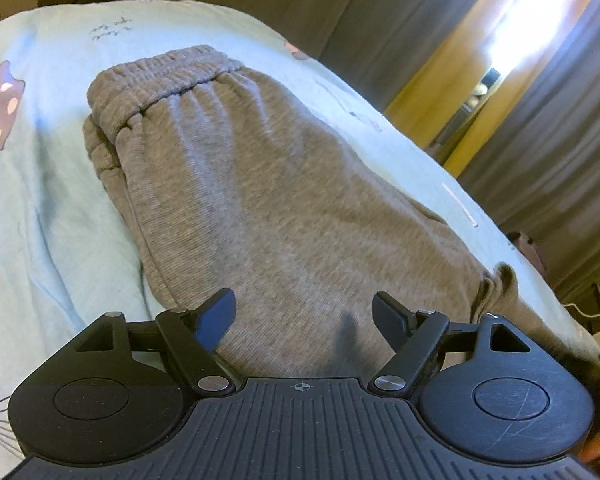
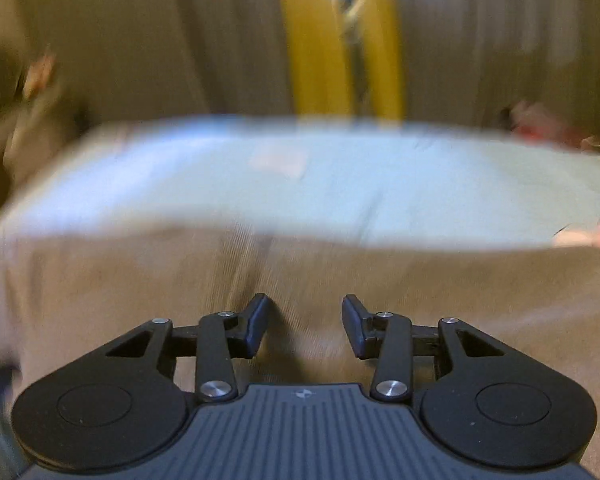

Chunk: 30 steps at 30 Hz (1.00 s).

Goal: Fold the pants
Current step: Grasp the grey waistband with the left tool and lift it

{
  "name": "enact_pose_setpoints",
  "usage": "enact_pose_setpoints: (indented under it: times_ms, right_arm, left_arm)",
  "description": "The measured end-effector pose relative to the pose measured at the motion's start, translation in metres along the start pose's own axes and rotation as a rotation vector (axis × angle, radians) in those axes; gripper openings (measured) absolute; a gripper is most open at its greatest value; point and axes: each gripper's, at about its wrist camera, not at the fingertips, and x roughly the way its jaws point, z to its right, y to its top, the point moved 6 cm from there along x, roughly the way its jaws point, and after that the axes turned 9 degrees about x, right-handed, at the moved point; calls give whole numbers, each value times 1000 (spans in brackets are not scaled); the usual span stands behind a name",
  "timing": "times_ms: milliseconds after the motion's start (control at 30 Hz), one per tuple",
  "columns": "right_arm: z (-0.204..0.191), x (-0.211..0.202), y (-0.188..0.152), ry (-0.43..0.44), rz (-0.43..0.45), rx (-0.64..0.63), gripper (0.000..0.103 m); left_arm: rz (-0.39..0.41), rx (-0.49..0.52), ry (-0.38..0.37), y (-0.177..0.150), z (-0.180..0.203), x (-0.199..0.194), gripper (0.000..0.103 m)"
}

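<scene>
Only the left view shows the grey pants (image 1: 260, 200) folded on the pale blue bed (image 1: 52, 200), waistband (image 1: 160, 76) far. The blurred right view shows cloth. Left gripper (image 1: 304, 308) and right gripper (image 2: 305, 320) gape empty above fabric.

grey pants (image 1: 284, 200), folded, flat on bed

We see pants (image 1: 268, 200) of soft grey ribbed knit cloth lying on a bed (image 1: 52, 208) sheeted in smooth pale blue cotton. Our left tool (image 1: 304, 308) is matt black plastic with shiny metal rivets.
</scene>
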Motion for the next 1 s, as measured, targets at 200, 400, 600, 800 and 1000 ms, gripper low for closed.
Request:
enact_pose_setpoints:
  times_ms: [200, 400, 600, 800, 1000]
  right_arm:
    - [-13, -35, -11, -3, 87, -97, 63]
    - [22, -52, -68, -58, 63, -127, 96]
    - [45, -69, -77, -29, 95, -92, 97]
    - [71, -74, -67, -38, 112, 95, 97]
    - [80, -73, -67, -54, 114, 107, 97]
  left_arm:
    - [42, -113, -95, 1, -17, -13, 82]
    - [94, -231, -78, 17, -58, -25, 84]
    - [97, -356, -64, 30, -110, -18, 84]
    - [68, -411, -121, 37, -129, 5, 83]
    - [90, -412, -110, 49, -140, 26, 85]
